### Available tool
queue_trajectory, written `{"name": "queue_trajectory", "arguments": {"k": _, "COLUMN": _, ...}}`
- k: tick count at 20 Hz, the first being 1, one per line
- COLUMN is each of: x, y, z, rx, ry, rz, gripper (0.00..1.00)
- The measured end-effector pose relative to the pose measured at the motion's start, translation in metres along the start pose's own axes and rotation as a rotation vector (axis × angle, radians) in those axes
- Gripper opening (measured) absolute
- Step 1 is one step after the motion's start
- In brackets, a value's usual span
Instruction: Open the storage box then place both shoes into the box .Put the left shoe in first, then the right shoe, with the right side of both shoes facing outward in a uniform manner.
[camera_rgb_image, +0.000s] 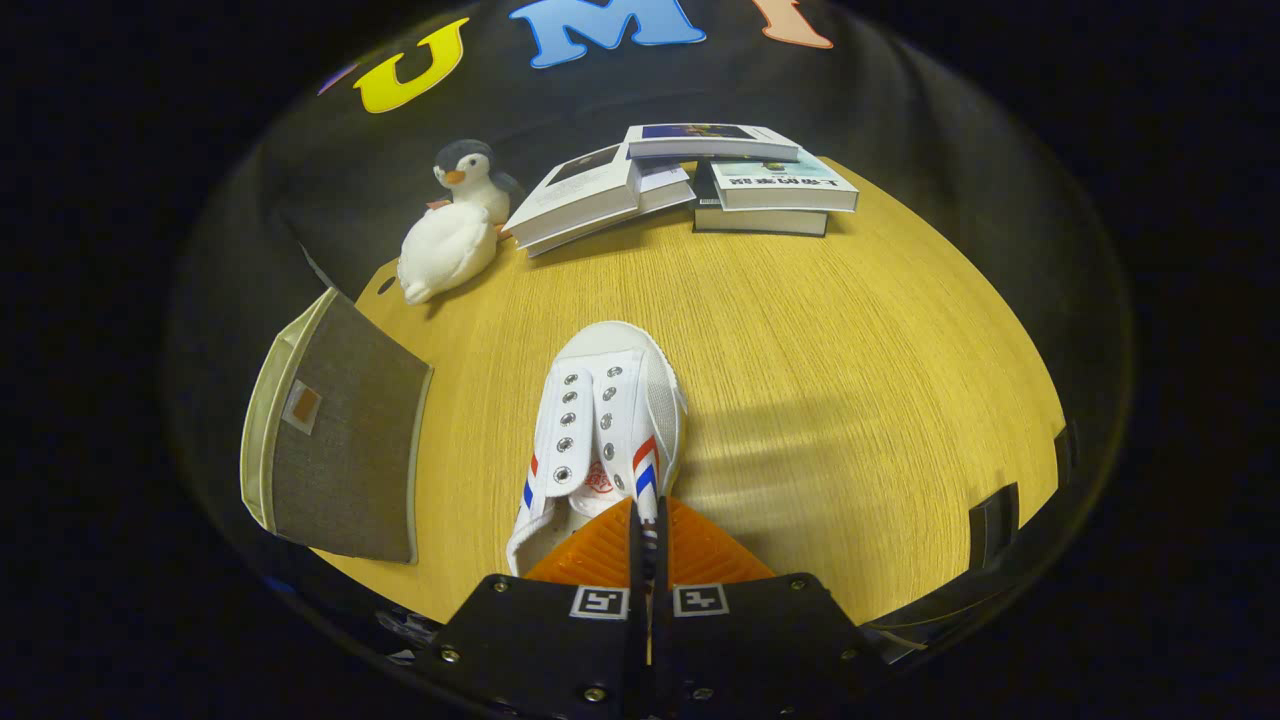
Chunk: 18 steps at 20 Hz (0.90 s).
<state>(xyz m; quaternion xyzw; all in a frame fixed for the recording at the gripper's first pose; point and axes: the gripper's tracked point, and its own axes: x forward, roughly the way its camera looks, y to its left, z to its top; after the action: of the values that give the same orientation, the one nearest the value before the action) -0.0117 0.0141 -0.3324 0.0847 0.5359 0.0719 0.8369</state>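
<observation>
Gripper view, left to right. Grey fabric storage box (340, 440) at worktop (850, 400) left edge, near corner cut off, lid state hard to tell. Plush penguin (455, 225) beyond it, lying against booth wall. White shoe (605, 420) at centre, toe pointing away, heel hidden behind fingers. Stacked books (700, 180) at far edge. Dark clips at right rim, unclear. Gripper (647, 530) angled down over worktop, nearly closed, fingers pinching shoe's right collar edge between them. Holding hand out of sight.
</observation>
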Motion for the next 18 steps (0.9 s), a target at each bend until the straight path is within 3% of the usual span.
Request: {"name": "queue_trajectory", "arguments": {"k": 18, "x": -0.068, "y": 0.141, "z": 0.058, "rx": 0.006, "ry": -0.113, "rz": 0.128, "gripper": 0.02}}
